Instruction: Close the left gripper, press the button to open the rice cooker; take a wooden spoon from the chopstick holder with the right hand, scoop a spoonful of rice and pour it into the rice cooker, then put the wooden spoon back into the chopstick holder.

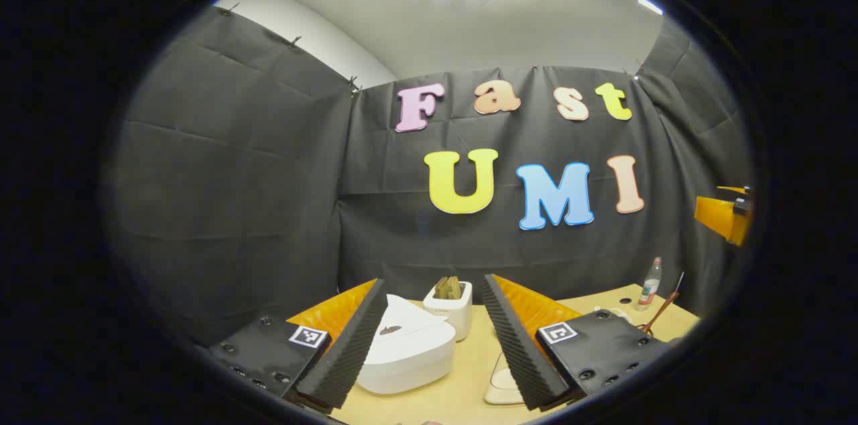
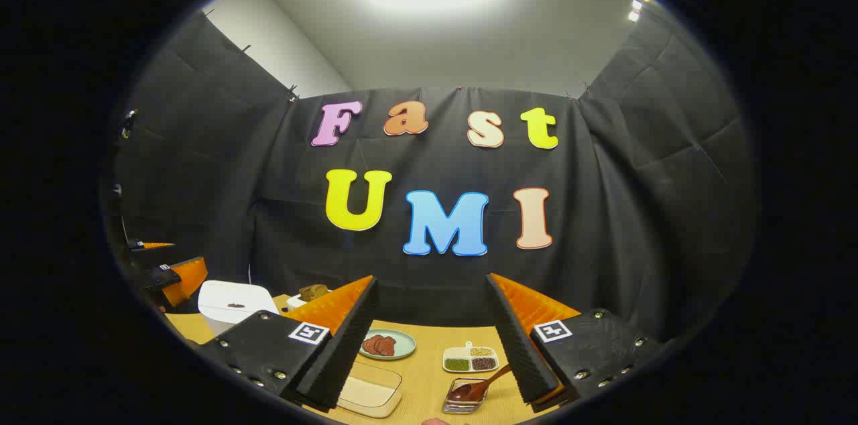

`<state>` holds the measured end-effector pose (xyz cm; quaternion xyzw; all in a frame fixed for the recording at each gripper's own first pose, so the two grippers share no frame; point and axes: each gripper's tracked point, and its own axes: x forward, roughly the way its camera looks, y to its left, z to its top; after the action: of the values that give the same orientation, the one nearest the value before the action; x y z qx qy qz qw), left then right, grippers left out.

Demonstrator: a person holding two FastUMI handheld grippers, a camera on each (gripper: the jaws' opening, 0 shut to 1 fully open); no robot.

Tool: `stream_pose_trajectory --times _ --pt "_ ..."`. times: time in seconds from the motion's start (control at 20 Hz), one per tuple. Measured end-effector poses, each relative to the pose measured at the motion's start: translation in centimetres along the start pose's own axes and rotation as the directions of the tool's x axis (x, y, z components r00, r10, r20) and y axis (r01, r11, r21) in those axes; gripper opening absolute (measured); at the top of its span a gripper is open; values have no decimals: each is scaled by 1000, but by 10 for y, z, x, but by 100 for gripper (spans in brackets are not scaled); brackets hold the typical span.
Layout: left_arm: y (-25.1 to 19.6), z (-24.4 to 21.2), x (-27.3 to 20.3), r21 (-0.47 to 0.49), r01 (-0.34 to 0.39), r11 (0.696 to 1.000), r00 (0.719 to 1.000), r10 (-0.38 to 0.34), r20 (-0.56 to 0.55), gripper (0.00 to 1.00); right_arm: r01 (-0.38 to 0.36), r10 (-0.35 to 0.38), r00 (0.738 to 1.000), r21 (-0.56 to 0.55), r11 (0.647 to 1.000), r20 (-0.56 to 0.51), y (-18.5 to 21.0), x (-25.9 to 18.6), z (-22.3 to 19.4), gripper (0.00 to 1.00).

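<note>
Spoon point(image 2: 477, 385) bowl hidden (right claw point(image 2: 432, 338) wide)

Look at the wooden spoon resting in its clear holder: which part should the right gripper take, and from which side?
Grip the wooden spoon by its handle, which slants up and out of the clear holder toward the gripper's right finger. The bowl sits down inside the holder, so come from above, with the open right gripper closing across the free upper handle.
</note>
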<state>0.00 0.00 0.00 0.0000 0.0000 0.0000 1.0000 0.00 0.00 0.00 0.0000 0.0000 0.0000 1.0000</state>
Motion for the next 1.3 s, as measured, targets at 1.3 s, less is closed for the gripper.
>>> stream_pose_trajectory --times 1.3 --pt "3 21 -3 -4 1 1000 999 -1 36 94 50 -49 998 31 998 -29 -23 -16 -11 95"
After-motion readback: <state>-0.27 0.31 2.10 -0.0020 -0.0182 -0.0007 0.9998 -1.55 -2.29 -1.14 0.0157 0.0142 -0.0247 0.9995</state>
